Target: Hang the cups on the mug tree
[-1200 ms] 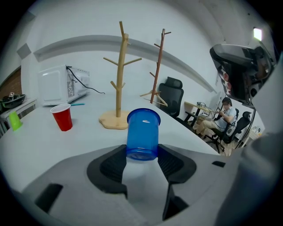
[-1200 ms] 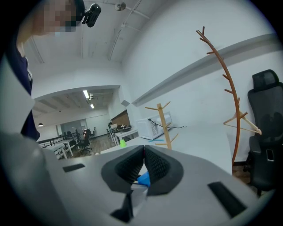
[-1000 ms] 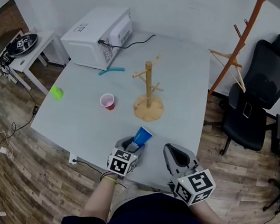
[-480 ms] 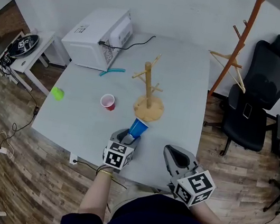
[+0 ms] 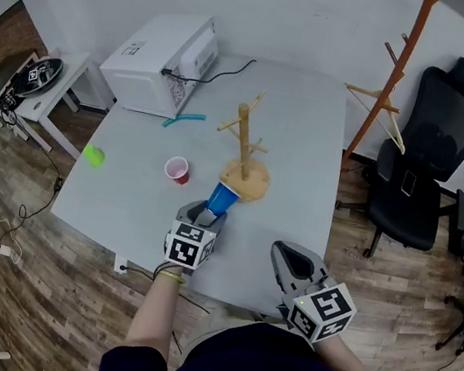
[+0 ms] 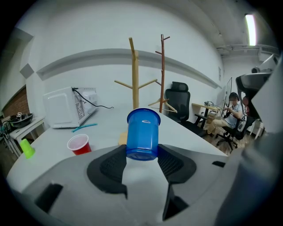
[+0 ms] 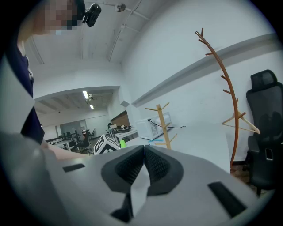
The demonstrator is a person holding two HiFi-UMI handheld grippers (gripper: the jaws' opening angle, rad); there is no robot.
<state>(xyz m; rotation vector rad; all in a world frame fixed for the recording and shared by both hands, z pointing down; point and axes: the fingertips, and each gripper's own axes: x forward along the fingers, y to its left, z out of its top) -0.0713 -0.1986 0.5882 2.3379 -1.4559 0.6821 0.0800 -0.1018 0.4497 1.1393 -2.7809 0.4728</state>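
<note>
While the left gripper (image 6: 142, 155) clamps its two pads on the narrow bottom end of the blue cup (image 6: 142, 132), the cup's wider mouth end points away from it, toward the mug tree (image 5: 243, 142). Seen from the head view, the cup is tilted and sits just near and left of the tree's round wooden base, close to touching its edge; whether it actually touches cannot be told. The tree stands upright about mid-bench, its pegs slanting up from the trunk.

A red cup (image 5: 177, 168) stands mouth-up on the bench (image 5: 310, 123), left of the tree base and apart from it, also a little far and left of the held cup. Farther left, at the bench's left edge, sits a small green cup (image 5: 94, 153). A white microwave (image 5: 161, 59) occupies the far left corner, with a teal stick-like item (image 5: 186, 118) lying on the bench just near it.

The right gripper (image 7: 143, 148) is clenched, its pads meeting along their length, and it hangs over the near right edge of the bench, well apart from the cups and to the right of the left gripper. Beyond the bench's right side stand a brown coat stand (image 5: 399, 72) and a black office chair (image 5: 432, 158) on the wood floor.
</note>
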